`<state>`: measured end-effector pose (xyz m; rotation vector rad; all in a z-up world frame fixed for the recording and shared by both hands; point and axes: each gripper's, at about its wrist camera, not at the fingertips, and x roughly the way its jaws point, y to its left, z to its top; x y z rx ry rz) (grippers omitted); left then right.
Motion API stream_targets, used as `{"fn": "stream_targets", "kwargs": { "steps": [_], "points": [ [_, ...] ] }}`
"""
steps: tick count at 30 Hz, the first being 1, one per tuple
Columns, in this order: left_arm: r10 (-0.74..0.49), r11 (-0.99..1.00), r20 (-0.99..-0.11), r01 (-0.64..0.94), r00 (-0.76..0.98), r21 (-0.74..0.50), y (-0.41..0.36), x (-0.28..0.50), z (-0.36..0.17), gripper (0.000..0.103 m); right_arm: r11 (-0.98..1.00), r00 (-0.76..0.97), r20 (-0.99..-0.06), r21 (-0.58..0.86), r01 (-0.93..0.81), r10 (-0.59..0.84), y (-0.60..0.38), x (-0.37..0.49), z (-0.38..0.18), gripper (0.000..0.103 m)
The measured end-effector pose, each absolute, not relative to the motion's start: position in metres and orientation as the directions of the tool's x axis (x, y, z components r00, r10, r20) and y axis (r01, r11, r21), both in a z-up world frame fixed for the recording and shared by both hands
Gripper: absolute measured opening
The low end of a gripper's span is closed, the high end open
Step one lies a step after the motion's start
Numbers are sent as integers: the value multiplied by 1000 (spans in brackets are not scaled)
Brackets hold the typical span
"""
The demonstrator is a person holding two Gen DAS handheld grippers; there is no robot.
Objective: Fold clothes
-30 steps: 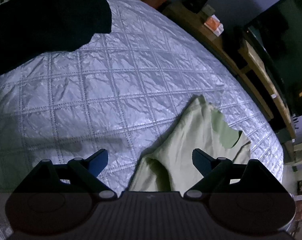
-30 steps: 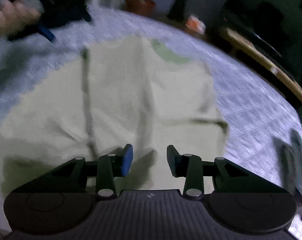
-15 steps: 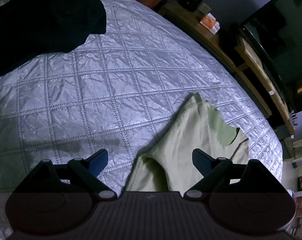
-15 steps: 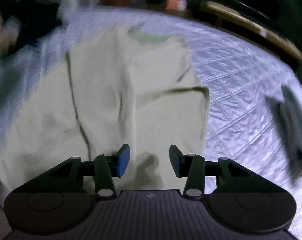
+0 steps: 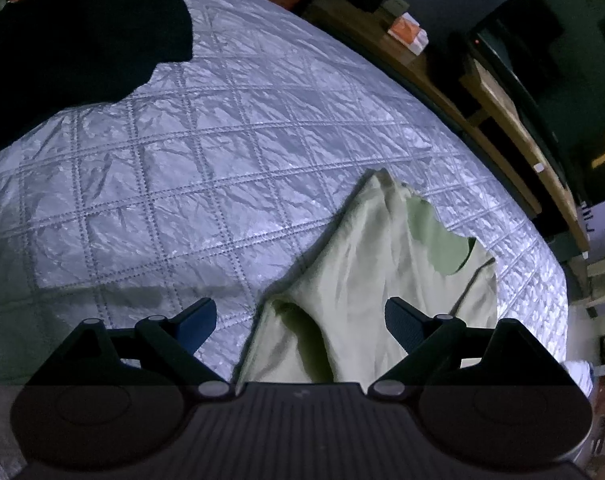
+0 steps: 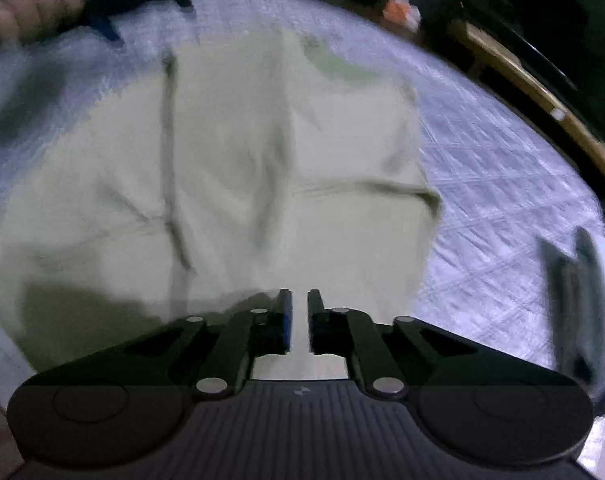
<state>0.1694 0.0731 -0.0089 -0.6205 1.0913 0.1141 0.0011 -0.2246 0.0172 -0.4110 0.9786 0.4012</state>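
A pale green T-shirt lies spread on the quilted silver bedspread, collar pointing away from me. My left gripper hangs wide open above the shirt's left edge and sleeve, nothing between its fingers. In the right wrist view the shirt fills the middle, blurred by motion. My right gripper sits at the shirt's near hem, jaws drawn almost together with pale cloth showing in the narrow gap. A person's hand holding the left gripper shows at the top left.
A black garment lies at the bed's far left. A wooden bench with an orange box and a dark TV run along the far side. A grey folded item rests at the bed's right edge.
My right gripper's jaws have closed from a wide gap to a narrow one at the shirt's near hem, and its view has swung. The left gripper has drifted slightly and stays open.
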Motion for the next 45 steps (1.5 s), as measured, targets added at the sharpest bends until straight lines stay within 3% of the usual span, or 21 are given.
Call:
{"fn": "stream_targets", "kwargs": {
  "steps": [10,12,14,15,16,18,20,22,26,27,28,32,34,39,42,45],
  "points": [
    [-112,821,-890,-463,442,-333,87,172,-16,87,784,348,-935,-162,-599,73,-215,-9,-5,21],
    [-73,806,-889,-499,451,-319,95,170,-13,87,823,418,-895,-117,-557,156,-210,2,12,21],
    [-40,789,-887,-531,460,-311,102,167,-11,87,854,499,-828,-49,-518,256,-201,17,27,36],
    [-29,780,-884,-543,466,-312,105,166,-9,87,860,518,-806,-22,-510,286,-188,29,25,55],
    [-21,777,-883,-548,470,-310,107,166,-7,88,864,536,-783,4,-503,315,-175,41,22,57],
    [-7,772,-879,-556,476,-307,111,167,-4,88,870,573,-731,58,-489,370,-149,64,17,47],
    [-9,771,-877,-555,481,-312,113,168,-1,88,871,608,-673,112,-478,420,-123,88,12,45],
    [-16,770,-874,-552,486,-321,115,168,2,88,881,631,-634,188,-434,446,-107,113,-1,28],
    [-29,767,-871,-548,490,-334,118,168,3,88,900,627,-667,166,-403,404,-71,147,-44,17],
    [-34,765,-870,-547,491,-339,119,167,3,88,880,586,-694,150,-450,418,-59,152,-54,18],
    [-40,764,-870,-546,492,-344,120,167,3,88,853,571,-698,109,-511,432,-46,147,-58,26],
    [-44,754,-866,-552,497,-355,125,165,5,88,724,420,-732,143,-675,537,-32,114,-54,27],
    [-47,749,-864,-555,502,-363,126,164,5,88,702,415,-706,162,-694,574,-39,98,-47,26],
    [-63,771,-867,-528,494,-356,118,165,3,89,857,625,-631,129,-499,459,-91,100,-31,46],
    [-78,780,-867,-511,492,-361,113,167,2,89,919,665,-694,-11,-394,277,-119,94,-44,48],
    [-90,786,-864,-498,495,-367,110,168,3,89,922,638,-724,-8,-387,261,-150,64,-53,51]
  ]
}}
